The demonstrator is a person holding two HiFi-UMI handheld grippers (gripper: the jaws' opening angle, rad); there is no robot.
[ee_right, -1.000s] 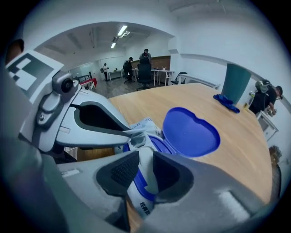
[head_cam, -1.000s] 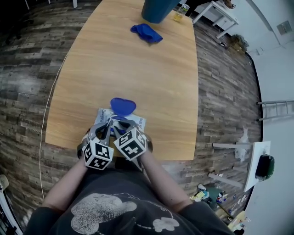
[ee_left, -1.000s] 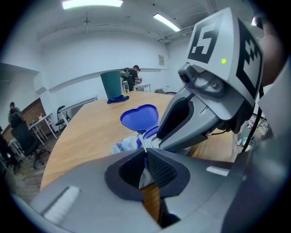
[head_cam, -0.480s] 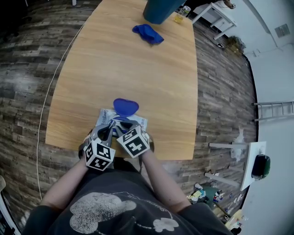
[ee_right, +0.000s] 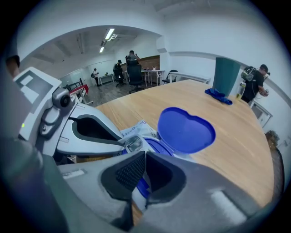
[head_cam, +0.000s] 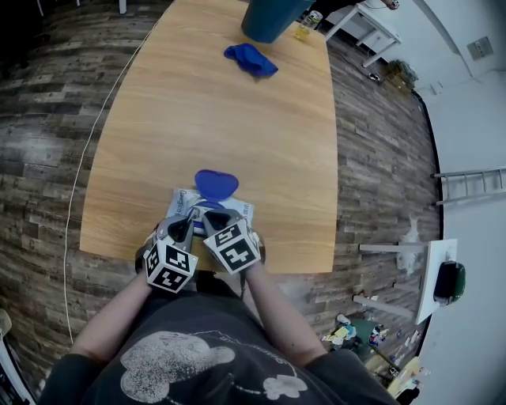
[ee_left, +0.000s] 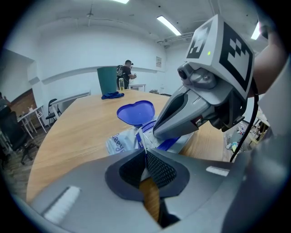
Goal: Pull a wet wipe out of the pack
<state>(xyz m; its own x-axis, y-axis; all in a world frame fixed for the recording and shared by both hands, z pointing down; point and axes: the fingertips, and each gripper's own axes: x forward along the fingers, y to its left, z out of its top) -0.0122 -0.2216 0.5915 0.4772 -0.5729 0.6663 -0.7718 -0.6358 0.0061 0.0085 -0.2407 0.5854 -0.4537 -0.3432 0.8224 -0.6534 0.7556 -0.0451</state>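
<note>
Pack (head_cam: 180, 199) lies at your near edge of the table (head_cam: 237, 103), blue lid (head_cam: 216, 184) flipped open | left gripper (ee_left: 144, 152) is clamped on the pack's edge so you anchor it | right gripper (ee_right: 144, 157) has just been closing and is now pinched at the opening, seemingly on the wet wipe (ee_right: 136, 199), ready for your pull.

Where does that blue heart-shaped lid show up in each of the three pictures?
Head view: the blue lid sits left of centre, just below the middle.
Left gripper view: the lid is at the centre.
Right gripper view: the lid is right of centre.
Shared landmark: the teal bin, far behind it.
</note>
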